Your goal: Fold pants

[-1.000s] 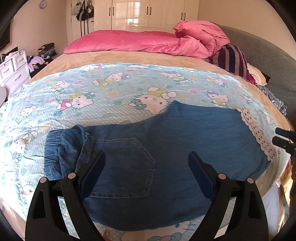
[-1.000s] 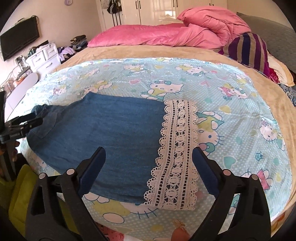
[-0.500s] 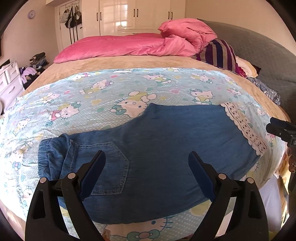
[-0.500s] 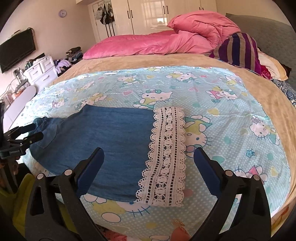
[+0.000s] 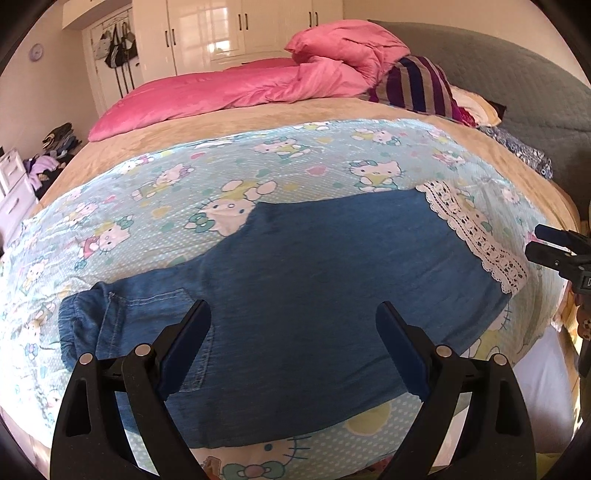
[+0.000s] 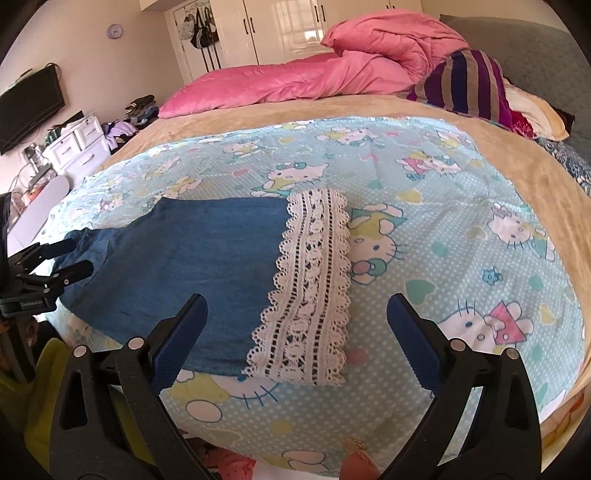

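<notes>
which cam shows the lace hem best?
Right wrist: the lace hem lies near centre, its whole band and openwork clear, between the open jaws. Left wrist shows the same hem only as a narrow, foreshortened strip at the far right end of the pants.

- Both views are bright with soft daylight; colours read clearly.
- Glare blooms on the glossy wardrobe doors (image 5: 236,33) at the back of each view, washing out the panels.
- Shadows on the bed (image 6: 424,192) are faint and soft-edged.
- Strong fisheye bending curves the bed into a dome; black vignette fills all 4 corners.
- Focus is sharp mid-frame, slightly softer toward the rim.
</notes>
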`<state>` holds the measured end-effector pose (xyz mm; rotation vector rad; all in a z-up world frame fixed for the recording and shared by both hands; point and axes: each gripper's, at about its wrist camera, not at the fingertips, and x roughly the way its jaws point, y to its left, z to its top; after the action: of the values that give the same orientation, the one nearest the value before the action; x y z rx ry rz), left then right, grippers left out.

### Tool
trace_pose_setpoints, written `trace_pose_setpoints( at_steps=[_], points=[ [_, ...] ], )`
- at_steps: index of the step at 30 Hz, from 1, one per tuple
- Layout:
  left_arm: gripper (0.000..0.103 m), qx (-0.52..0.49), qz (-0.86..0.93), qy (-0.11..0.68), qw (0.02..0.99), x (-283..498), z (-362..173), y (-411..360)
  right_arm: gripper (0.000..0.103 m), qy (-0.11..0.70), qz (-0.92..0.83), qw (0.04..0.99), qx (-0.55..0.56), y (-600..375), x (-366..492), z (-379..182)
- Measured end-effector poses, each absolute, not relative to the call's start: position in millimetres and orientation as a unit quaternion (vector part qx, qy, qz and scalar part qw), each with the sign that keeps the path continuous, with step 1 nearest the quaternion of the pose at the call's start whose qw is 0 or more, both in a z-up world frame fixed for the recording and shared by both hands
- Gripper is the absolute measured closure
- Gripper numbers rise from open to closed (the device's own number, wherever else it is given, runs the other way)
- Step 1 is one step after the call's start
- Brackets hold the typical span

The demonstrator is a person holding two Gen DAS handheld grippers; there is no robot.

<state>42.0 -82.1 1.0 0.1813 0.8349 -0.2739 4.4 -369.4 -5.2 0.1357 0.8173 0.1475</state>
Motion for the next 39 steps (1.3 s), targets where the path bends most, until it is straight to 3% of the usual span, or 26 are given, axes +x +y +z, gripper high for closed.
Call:
trace_pose_setpoints(
  at_steps=[15,26,30,35,38,39],
  points=[
    [0.013,0.116,-0.176,0.415,0.885,76,-8,-139,0.011,0.423,0.077,0.898,0.095,-382,1,-27],
    [0.013,0.157,-0.235,0.412,0.866,144,-15,-198,0.012,0.448,0.089,0.875,0.158,-391,10,-50],
    [0.013,0.156,-0.254,0.428,0.853,174,-27,-213,0.017,0.449,0.091,0.875,0.154,-388,12,-53],
    [0.013,0.148,-0.267,0.438,0.846,204,-43,-227,0.033,0.453,0.108,0.873,0.146,-381,16,-54],
    [0.034,0.135,-0.296,0.452,0.831,213,-54,-233,0.037,0.455,0.122,0.869,0.154,-380,18,-58],
    [0.037,0.133,-0.304,0.455,0.827,214,-56,-236,0.037,0.453,0.126,0.868,0.161,-381,18,-59]
  ],
)
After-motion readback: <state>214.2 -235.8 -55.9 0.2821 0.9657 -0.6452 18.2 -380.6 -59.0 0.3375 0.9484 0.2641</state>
